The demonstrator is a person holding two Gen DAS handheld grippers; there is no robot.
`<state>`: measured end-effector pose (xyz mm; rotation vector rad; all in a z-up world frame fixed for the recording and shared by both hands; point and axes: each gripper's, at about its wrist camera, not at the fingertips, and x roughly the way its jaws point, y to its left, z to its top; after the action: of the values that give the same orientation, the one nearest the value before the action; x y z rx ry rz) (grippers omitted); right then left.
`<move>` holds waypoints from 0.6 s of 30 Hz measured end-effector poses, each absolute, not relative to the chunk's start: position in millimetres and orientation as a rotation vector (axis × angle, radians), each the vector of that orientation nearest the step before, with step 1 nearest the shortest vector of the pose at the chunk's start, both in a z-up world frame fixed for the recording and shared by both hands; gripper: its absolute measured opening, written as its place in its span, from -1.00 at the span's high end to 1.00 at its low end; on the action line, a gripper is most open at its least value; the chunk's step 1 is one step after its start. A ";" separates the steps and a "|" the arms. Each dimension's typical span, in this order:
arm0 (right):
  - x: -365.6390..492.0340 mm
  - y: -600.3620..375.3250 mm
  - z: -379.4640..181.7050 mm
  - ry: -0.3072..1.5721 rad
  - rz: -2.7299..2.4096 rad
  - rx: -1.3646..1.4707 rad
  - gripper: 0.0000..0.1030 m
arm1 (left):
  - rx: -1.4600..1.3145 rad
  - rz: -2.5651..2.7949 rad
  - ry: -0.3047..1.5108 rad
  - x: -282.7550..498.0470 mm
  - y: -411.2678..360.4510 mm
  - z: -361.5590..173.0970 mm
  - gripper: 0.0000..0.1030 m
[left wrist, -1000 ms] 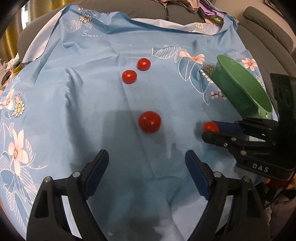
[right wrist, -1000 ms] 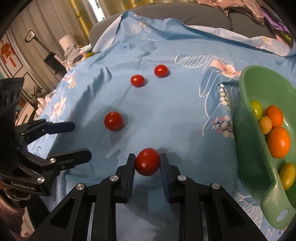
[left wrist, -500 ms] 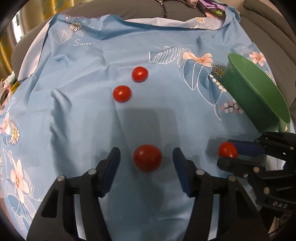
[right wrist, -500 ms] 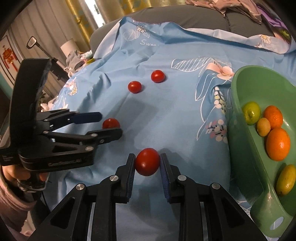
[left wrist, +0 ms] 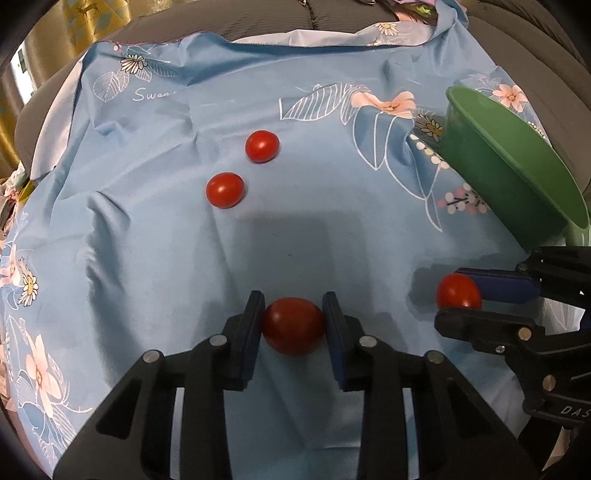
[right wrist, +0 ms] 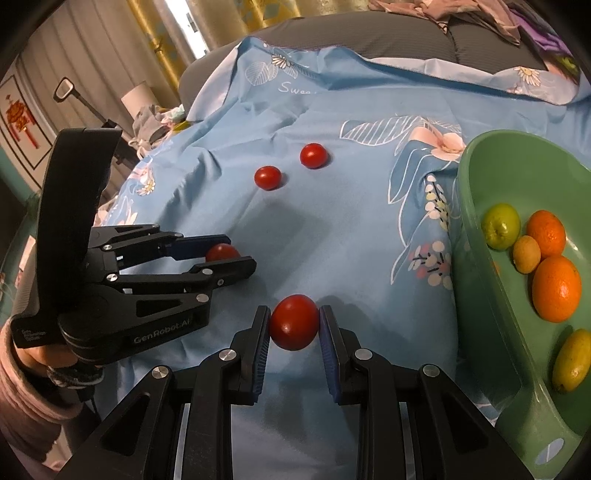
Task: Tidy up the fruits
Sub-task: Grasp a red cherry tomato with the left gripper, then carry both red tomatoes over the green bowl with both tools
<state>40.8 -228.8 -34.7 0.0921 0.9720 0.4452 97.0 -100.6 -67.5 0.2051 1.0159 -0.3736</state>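
Observation:
My left gripper [left wrist: 293,306] is shut on a red tomato [left wrist: 294,325] low over the blue floral cloth [left wrist: 155,229]; it also shows in the right wrist view [right wrist: 236,251] with that tomato [right wrist: 221,252] between its fingers. My right gripper [right wrist: 293,317] is shut on another red tomato [right wrist: 294,326], also seen in the left wrist view [left wrist: 459,294]. Two more tomatoes [left wrist: 225,189] [left wrist: 262,146] lie farther back on the cloth. A green bowl [right wrist: 476,236] at the right holds oranges [right wrist: 556,289] and several yellow-green fruits.
The cloth covers a grey sofa [left wrist: 332,18]. The bowl's rim [left wrist: 517,147] stands right of both grippers. Curtains, a lamp and clutter lie beyond the cloth's left edge [right wrist: 147,110].
My left gripper moved forward around the near tomato and closed on it. My right gripper kept its tomato and stayed nearly still.

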 end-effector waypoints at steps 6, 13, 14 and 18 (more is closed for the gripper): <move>36.5 -228.2 -26.8 0.953 0.448 0.095 0.45 | 0.194 -0.386 0.982 84.6 -102.8 -51.3 0.39; 24.5 -226.5 -10.4 0.915 0.461 0.096 0.45 | 0.192 -0.386 0.932 64.0 -103.3 -27.1 0.39; 22.8 -226.2 -8.4 0.911 0.462 0.095 0.45 | 0.191 -0.387 0.927 61.1 -102.9 -24.9 0.39; 12.5 -227.5 3.7 0.880 0.471 0.096 0.45 | 0.205 -0.371 0.897 49.3 -104.5 -13.6 0.39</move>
<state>12.5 -227.5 3.7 0.0965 0.8802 0.4711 49.3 -104.5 -13.6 0.2046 0.8975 -0.3711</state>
